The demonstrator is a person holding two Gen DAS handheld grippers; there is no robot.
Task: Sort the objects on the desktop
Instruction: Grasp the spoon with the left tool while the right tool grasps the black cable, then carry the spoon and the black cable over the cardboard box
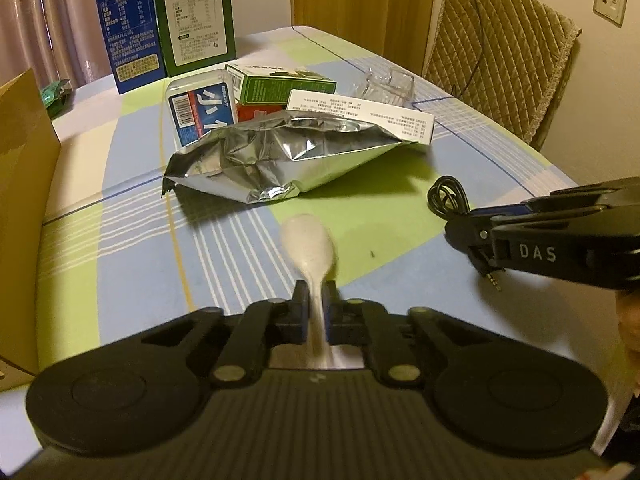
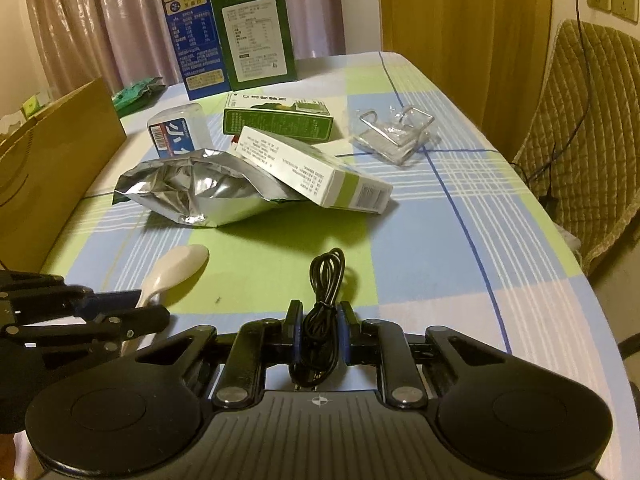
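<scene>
On table, foil bag open, contents unseen

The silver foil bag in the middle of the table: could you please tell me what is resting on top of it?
A white box leans on the foil bag's far edge. The box covers that edge, so any contents cannot be seen.

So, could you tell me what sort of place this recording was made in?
Most likely a home dining room: a table with a checked tablecloth, a padded chair drawn up to it, curtains behind, and milk cartons and other household packaging on the table.
</scene>
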